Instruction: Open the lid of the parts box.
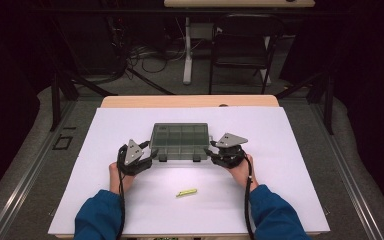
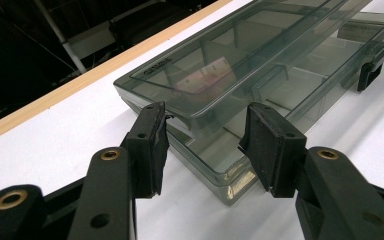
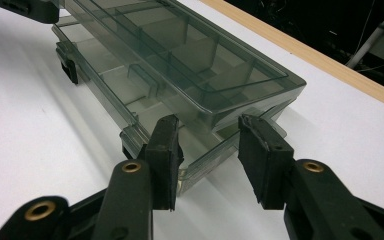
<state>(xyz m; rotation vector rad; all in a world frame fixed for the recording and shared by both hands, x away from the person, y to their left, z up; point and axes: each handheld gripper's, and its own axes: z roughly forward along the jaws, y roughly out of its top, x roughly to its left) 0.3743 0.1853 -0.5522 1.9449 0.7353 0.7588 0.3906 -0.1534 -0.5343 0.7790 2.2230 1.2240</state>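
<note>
While you hold a hand-held gripper at each short end of the smoky clear box (image 1: 180, 141), it sits near the middle of the white tabletop (image 1: 290, 200), well apart from all 4 edges. Your left hand-held gripper (image 2: 205, 145) straddles the box's left near corner, with the lid's edge between its pads; the pads stand clear of the plastic, so it is released. Your right hand-held gripper (image 3: 210, 155) straddles the right near corner the same way, jaws apart, also released. The lid sits slightly raised above the tray at both ends. 2 dark latches (image 1: 196, 158) stick out along the near long edge. A small yellow-green stick (image 1: 186, 192) lies between your forearms, apart from the box. Bare white surface lies wide on both sides and behind the box.
</note>
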